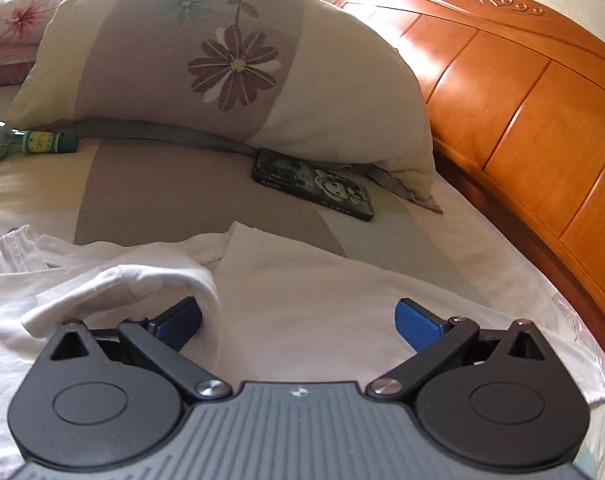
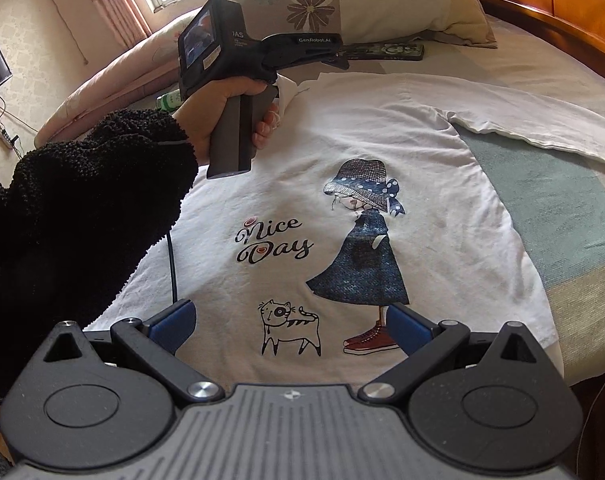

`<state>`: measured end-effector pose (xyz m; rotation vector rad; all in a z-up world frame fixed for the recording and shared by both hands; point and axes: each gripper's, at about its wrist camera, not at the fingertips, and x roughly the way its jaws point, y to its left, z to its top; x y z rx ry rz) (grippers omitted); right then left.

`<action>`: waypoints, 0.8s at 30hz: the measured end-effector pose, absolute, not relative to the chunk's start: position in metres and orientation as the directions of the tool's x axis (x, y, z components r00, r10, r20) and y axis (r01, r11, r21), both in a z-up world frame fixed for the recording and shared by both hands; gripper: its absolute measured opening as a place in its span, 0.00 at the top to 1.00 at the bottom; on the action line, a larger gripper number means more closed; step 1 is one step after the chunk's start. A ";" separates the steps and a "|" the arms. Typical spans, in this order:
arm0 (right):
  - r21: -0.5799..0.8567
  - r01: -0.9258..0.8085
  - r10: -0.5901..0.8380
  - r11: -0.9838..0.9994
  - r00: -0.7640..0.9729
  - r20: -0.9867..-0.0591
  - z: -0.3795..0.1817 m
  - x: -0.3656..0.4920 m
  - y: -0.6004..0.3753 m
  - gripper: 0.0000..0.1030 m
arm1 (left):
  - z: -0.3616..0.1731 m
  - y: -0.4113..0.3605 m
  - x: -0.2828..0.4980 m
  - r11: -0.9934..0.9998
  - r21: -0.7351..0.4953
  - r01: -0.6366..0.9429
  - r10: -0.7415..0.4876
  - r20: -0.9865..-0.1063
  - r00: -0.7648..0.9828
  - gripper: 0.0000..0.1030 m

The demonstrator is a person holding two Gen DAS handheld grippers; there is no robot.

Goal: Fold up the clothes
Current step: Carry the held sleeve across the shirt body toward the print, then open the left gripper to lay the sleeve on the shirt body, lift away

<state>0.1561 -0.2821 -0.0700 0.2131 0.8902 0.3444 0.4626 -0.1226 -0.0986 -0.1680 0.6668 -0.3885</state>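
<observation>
A white long-sleeved shirt (image 2: 382, 152) lies face up on the bed, printed with a girl, a cat and "Nice Day". Its right sleeve (image 2: 542, 128) stretches out to the side. My right gripper (image 2: 290, 320) hovers open over the hem, holding nothing. A hand in a black fleece sleeve (image 2: 82, 200) holds my left gripper (image 2: 338, 58) over the shirt's upper left shoulder. In the left wrist view my left gripper (image 1: 298, 320) is open just above the white shirt (image 1: 322, 280), with a bunched fold of fabric (image 1: 122, 284) lying beside its left finger.
A floral pillow (image 1: 222, 60) leans against the orange wooden headboard (image 1: 522, 100). A dark printed case (image 1: 314, 186) and a green bottle (image 1: 26, 142) lie on the sheet beyond the shirt. A pink quilt (image 2: 122, 80) is piled at the bed's left side.
</observation>
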 end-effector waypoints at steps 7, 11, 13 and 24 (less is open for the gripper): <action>0.325 -0.184 0.370 0.928 0.576 -0.729 -0.073 0.155 -0.285 0.00 | -0.106 -0.177 0.436 0.813 0.173 0.556 -0.321 -0.663 0.676 0.01; 0.330 -0.176 0.368 0.927 0.583 -0.724 -0.073 0.154 -0.286 0.00 | -0.110 -0.177 0.428 0.779 0.180 0.600 -0.343 -0.679 0.649 0.01; 0.332 -0.173 0.368 0.927 0.584 -0.724 -0.073 0.155 -0.287 0.00 | -0.105 -0.166 0.428 0.799 0.101 0.593 -0.382 -0.677 0.629 0.01; 0.338 -0.159 0.365 0.927 0.586 -0.724 -0.077 0.157 -0.284 0.00 | -0.089 -0.086 0.446 0.864 -0.359 0.354 -0.504 -0.580 0.640 0.01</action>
